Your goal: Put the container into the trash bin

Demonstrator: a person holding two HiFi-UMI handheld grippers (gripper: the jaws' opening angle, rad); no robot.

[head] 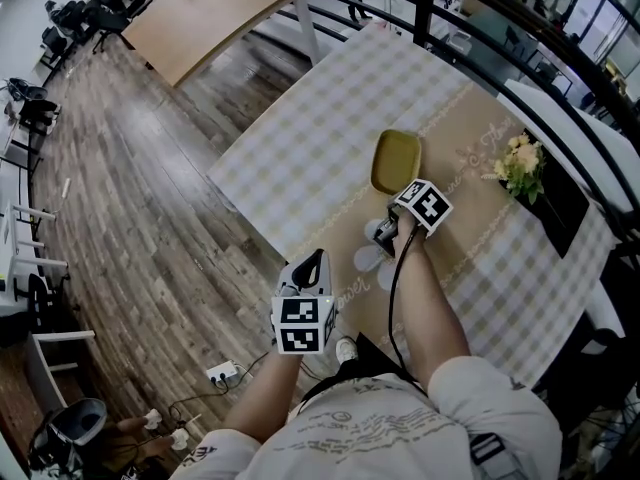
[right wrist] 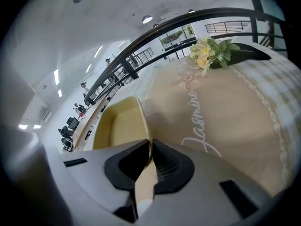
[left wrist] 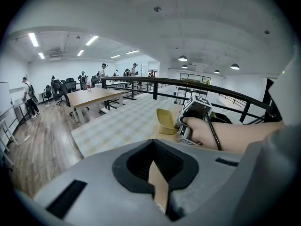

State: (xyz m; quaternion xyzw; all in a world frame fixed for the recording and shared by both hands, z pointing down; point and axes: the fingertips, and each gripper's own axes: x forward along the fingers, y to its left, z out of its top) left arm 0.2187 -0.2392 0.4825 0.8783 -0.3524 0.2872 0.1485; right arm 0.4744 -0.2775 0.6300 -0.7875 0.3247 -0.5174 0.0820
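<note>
Left gripper: held over the near edge of the surface, short of the work, jaws together on nothing. I'd leave it idle there, out of the right arm's way.
Right gripper: angled down at the near end of the container, jaws closed on its thin wall, one pad inside the dish and one outside.
Grip, as I judge it: this is a pinch on one edge of a shallow, light dish, so the far end will want to droop. Check that the wall sits well down between the pads before lifting. Don't squeeze harder, as the wall looks thin enough to buckle.
Container: a yellow oblong dish that looks empty. It lies flat on the beige runner near the middle of the surface.
Lift: go straight up until the base clears the cloth, then hold it level. Dragging it could ruck the runner.
Flowers: a small bunch lies to the right of the dish, well apart. Swing away from that side.
Trash bin: I can't make one out in any view, so the carry probably goes off the surface's edge, out over the floor. Find the bin before moving, carry slowly, and let go only right above it.
Railing: black bars run behind the far side of the surface, with nothing to do there.
</note>
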